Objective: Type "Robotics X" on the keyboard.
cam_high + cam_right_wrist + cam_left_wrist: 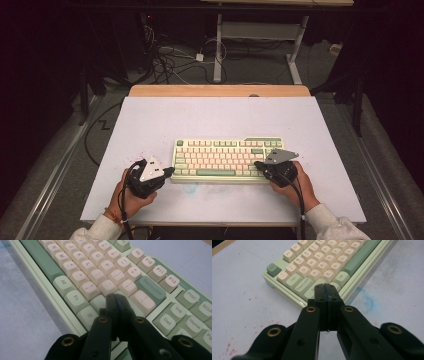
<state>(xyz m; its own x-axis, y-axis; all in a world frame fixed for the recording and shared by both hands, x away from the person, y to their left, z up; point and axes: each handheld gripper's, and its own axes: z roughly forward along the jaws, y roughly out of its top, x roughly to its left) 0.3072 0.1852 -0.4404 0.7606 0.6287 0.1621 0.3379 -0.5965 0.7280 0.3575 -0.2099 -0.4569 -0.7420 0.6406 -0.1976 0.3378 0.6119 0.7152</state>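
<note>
A pale green keyboard (227,157) with cream and green keys lies in the middle of the white table. My left gripper (170,171) sits at its front left corner, held in the person's left hand. In the left gripper view its jaws are shut with nothing between them, the left gripper (327,288) tips over the green key below Caps Lock on the keyboard (319,262). My right gripper (257,164) rests over the right end. Its jaws are shut and empty, the right gripper (115,296) tips above the keys near Enter on the keyboard (100,267).
The white table sheet (210,117) has red specks at the left and a blue smear (367,300) in front of the keyboard. A wooden table edge (220,90) runs along the back. Cables (170,60) and desk legs (218,50) stand on the floor beyond.
</note>
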